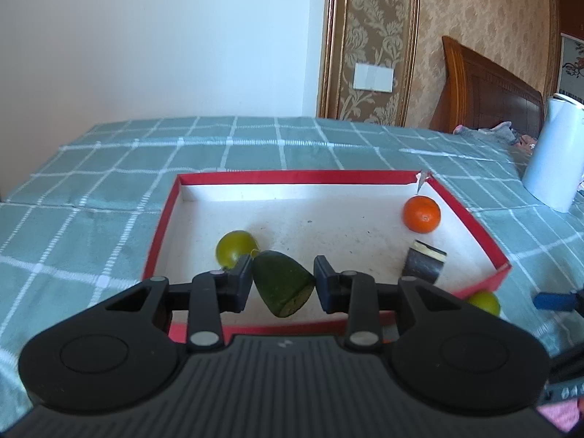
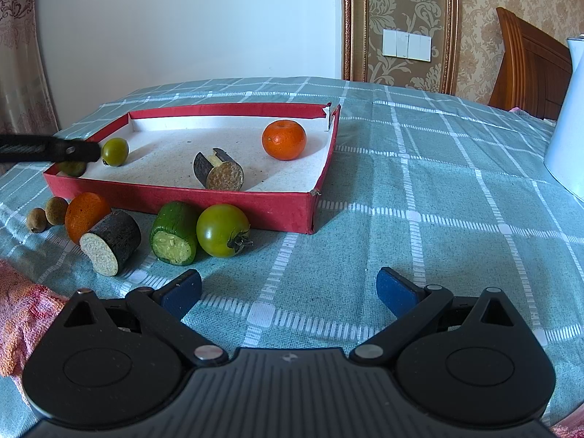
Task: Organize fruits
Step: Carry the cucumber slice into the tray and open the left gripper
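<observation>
A red box (image 1: 292, 177) with a white floor lies on the checked cloth; it also shows in the right wrist view (image 2: 219, 202). My left gripper (image 1: 284, 281) is shut on a dark green cucumber end piece (image 1: 283, 283) over the box's near left corner. Inside lie a small green fruit (image 1: 233, 248), an orange (image 1: 421, 214) and a dark eggplant piece (image 1: 423, 261). My right gripper (image 2: 288, 292) is open and empty above the cloth. In front of the box lie a green tomato (image 2: 222, 230), a cucumber piece (image 2: 174, 233), an eggplant piece (image 2: 111, 242) and an orange piece (image 2: 82, 215).
Two small brown fruits (image 2: 45, 215) lie at the left of the row. A white kettle (image 1: 553, 153) stands at the right, seen also in the right wrist view (image 2: 569, 120). A pink cloth (image 2: 22, 314) lies at the near left. A wooden headboard (image 1: 485, 87) stands behind.
</observation>
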`<state>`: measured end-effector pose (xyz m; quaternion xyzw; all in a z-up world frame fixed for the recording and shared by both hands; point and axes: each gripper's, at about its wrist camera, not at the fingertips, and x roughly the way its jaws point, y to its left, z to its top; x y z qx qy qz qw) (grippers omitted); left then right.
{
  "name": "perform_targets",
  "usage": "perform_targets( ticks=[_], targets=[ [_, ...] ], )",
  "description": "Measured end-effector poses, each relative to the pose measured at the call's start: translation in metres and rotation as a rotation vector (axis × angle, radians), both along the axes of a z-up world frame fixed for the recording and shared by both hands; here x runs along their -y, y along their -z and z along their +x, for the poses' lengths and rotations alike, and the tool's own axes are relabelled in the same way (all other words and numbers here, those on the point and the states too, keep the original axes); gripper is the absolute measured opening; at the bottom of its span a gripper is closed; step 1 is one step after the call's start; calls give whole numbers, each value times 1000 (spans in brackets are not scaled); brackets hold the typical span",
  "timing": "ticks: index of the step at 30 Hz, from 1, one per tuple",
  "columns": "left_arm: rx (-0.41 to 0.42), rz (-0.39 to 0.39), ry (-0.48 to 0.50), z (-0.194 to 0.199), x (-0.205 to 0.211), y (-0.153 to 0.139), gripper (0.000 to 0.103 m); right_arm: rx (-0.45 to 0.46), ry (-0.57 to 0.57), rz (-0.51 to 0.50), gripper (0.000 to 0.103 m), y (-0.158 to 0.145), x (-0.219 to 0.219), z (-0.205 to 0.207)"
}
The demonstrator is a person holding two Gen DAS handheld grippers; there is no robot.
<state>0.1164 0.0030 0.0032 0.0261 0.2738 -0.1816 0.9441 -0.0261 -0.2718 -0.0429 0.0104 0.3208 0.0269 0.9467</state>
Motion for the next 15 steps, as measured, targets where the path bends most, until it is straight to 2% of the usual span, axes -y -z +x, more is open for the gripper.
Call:
perform_targets(
  ticks=[8, 15],
  targets=[
    [-22, 24, 32, 33, 22, 5, 32, -1, -2, -2, 103, 0, 0, 0],
    [-60, 48, 13, 46, 29, 21, 32, -1, -3, -4, 103, 1, 0, 0]
  ],
)
